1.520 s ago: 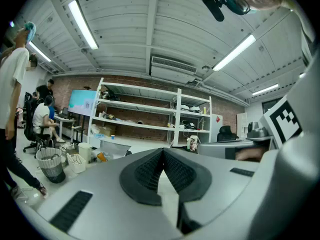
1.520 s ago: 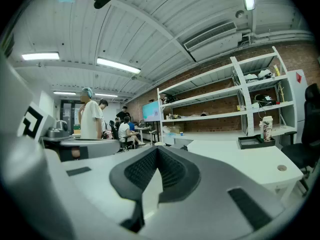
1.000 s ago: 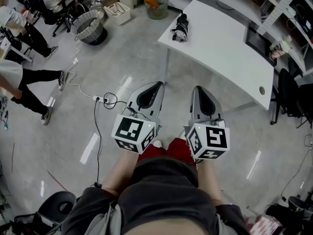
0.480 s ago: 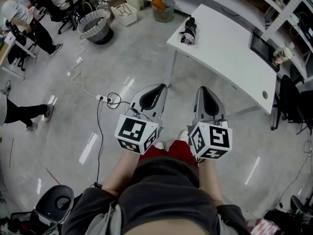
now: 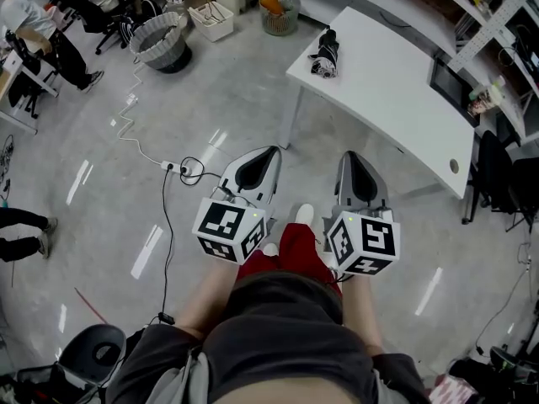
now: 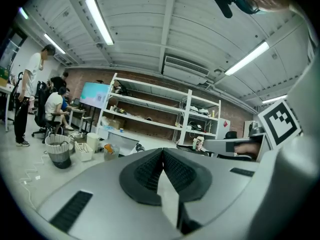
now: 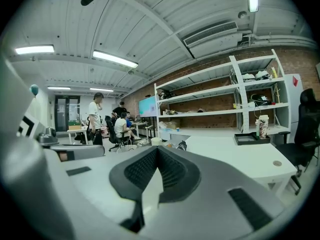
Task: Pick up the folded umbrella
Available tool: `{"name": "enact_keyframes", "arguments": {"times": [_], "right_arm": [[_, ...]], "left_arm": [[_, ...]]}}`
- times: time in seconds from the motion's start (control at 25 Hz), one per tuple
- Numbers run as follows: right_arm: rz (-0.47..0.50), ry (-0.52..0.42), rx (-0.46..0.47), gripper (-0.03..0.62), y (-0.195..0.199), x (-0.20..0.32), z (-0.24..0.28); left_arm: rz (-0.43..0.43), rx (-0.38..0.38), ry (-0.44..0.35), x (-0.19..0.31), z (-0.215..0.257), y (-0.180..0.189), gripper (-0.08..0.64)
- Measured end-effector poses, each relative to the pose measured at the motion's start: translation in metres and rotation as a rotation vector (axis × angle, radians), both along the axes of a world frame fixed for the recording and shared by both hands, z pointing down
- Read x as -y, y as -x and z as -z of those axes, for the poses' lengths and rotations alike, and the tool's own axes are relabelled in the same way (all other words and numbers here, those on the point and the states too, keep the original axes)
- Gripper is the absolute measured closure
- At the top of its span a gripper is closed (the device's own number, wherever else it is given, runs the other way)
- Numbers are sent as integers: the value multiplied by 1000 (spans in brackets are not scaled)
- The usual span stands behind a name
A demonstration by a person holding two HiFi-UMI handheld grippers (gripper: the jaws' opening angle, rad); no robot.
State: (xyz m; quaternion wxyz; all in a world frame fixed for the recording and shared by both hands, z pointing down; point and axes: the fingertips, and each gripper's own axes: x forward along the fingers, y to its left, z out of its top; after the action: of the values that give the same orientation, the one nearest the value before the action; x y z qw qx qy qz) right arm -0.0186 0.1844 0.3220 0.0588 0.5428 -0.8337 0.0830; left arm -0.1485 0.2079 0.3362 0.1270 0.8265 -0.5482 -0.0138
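Observation:
The folded black umbrella lies at the left end of the white table, well ahead of both grippers. It shows small past the jaw tips in the left gripper view and in the right gripper view. My left gripper is held level over the floor, its jaws shut with nothing between them. My right gripper hangs beside it, also shut and empty. Both are short of the table's near edge.
A grey waste basket, a white bin and an orange-filled basket stand on the floor at the back left. A cable with a power strip lies left of the grippers. Seated and standing people are at far left. Shelves line the far wall.
The view has shifted and the table with the umbrella now sits a little nearer. My left gripper has drifted slightly; the jaws of both stay shut.

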Motion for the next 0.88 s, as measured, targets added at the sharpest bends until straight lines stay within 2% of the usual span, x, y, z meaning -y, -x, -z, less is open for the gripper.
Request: {"name": "enact_keyframes", "arguments": {"times": [0.48,0.88], "right_arm": [[-27,22,5,574,-19,32,-12],[-23,37,15,574,-32,92,-19]], "left_arm": [[-18,20,32,37,-12,-15,546],[-9,36,48,97,-20,-26,546]]}}
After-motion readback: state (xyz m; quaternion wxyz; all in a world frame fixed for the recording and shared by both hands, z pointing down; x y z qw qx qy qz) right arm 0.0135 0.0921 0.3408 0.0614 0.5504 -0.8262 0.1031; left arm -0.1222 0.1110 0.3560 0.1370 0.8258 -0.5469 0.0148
